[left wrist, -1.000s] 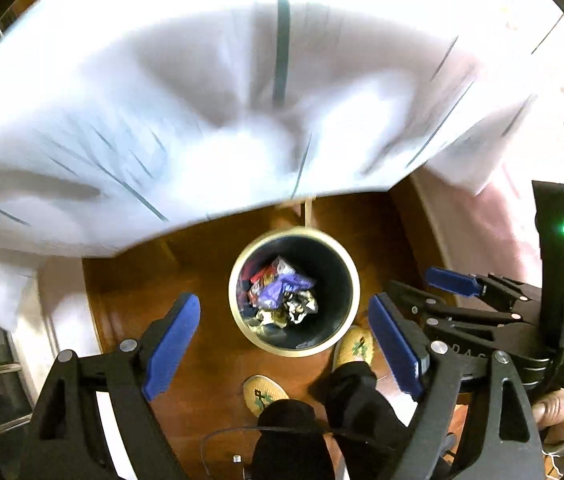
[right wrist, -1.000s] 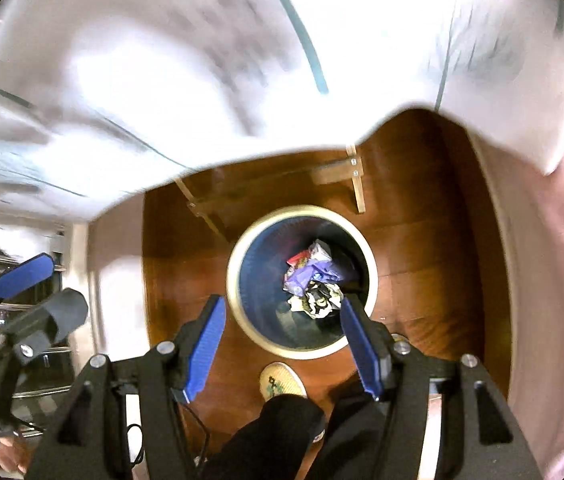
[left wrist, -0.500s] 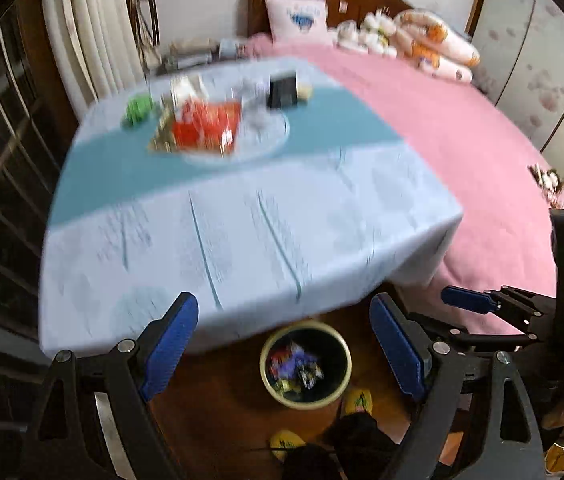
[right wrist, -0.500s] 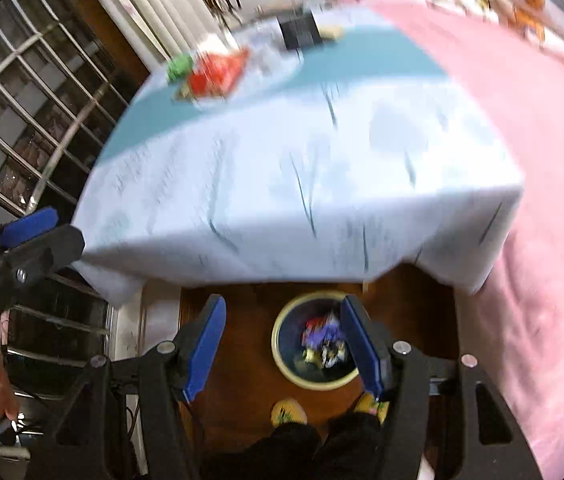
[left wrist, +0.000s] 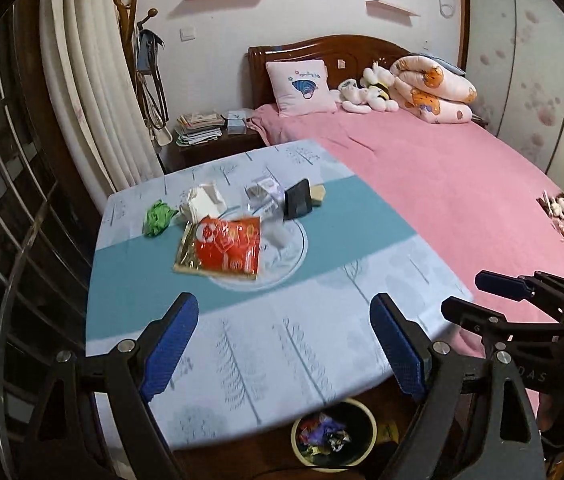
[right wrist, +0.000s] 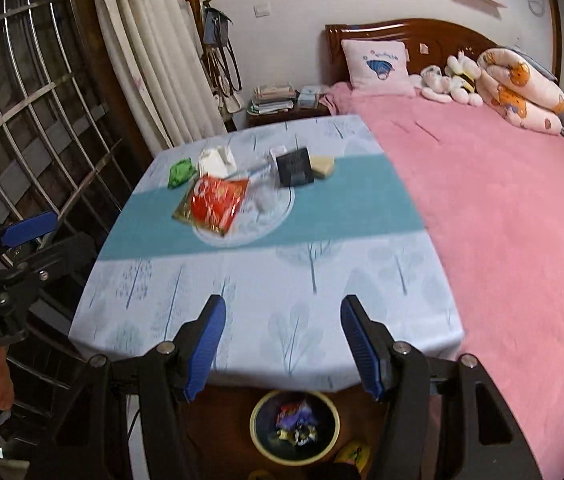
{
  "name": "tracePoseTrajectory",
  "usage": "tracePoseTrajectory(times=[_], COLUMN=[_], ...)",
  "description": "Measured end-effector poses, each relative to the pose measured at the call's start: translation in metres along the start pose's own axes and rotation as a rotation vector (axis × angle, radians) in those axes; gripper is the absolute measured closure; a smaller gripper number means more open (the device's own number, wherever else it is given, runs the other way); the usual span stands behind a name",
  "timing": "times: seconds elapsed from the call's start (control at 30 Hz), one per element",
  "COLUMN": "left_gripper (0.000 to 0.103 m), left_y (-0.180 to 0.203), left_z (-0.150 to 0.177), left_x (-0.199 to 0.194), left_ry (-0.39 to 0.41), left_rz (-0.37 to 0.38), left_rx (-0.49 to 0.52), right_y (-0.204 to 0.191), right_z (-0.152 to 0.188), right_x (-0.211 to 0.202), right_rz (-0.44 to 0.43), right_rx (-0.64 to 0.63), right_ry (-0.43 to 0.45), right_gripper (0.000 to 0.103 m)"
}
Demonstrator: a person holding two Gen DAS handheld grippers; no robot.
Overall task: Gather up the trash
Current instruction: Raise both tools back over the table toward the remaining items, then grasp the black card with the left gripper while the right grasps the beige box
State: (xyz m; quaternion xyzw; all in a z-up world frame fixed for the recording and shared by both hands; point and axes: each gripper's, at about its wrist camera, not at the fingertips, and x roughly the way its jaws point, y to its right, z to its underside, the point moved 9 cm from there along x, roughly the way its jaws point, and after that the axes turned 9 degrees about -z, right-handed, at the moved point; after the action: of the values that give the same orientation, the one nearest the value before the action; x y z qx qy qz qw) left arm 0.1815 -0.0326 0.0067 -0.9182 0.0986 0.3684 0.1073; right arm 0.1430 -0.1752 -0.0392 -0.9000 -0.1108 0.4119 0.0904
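Observation:
A round bin [left wrist: 333, 438] [right wrist: 295, 428] holding crumpled wrappers stands on the wooden floor under the near edge of the table [left wrist: 282, 344] [right wrist: 282, 300]. On the table lie a red and gold snack bag [left wrist: 226, 250] [right wrist: 214, 202], a green wrapper [left wrist: 157, 217] [right wrist: 181, 172], white crumpled paper [left wrist: 202, 200] [right wrist: 216, 160], a clear plastic piece [left wrist: 266, 196], a black box [left wrist: 298, 203] [right wrist: 294, 168] and a tan block [right wrist: 322, 166]. My left gripper [left wrist: 282, 344] and right gripper [right wrist: 282, 344] hang open and empty above the table's near edge.
A glass plate [left wrist: 282, 256] lies under the snack bag. A pink bed [left wrist: 442, 176] with pillow and plush toys fills the right. A nightstand with papers [left wrist: 202, 128], a curtain and a window grille [right wrist: 22, 120] stand on the left.
Both grippers rose from below the tablecloth, looking down at the bin, to above the table; the view tilted up so the tabletop and bed now show.

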Motion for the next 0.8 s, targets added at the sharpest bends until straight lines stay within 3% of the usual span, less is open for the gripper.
tracePoseTrajectory(times=[0.3, 0.57, 0.8], left_gripper=[0.017, 0.017, 0.021], left_y=[0.023, 0.046, 0.055], left_z=[-0.055, -0.104, -0.122], left_x=[0.094, 0.209, 0.296], left_ry=[-0.059, -0.156, -0.230], left_rz=[-0.024, -0.070, -0.093], left_rx=[-0.001, -0.039, -0.056], right_y=[0.051, 0.111, 0.142], right_z=[-0.066, -0.112, -0.143], right_x=[0.065, 0.150, 0.214], right_rz=[-0.055, -0.150, -0.222], right_rx=[-0.025, -0.040, -0.074], right_ry=[-0.039, -0.175, -0.257], right_gripper=[0.043, 0.043, 0.043])
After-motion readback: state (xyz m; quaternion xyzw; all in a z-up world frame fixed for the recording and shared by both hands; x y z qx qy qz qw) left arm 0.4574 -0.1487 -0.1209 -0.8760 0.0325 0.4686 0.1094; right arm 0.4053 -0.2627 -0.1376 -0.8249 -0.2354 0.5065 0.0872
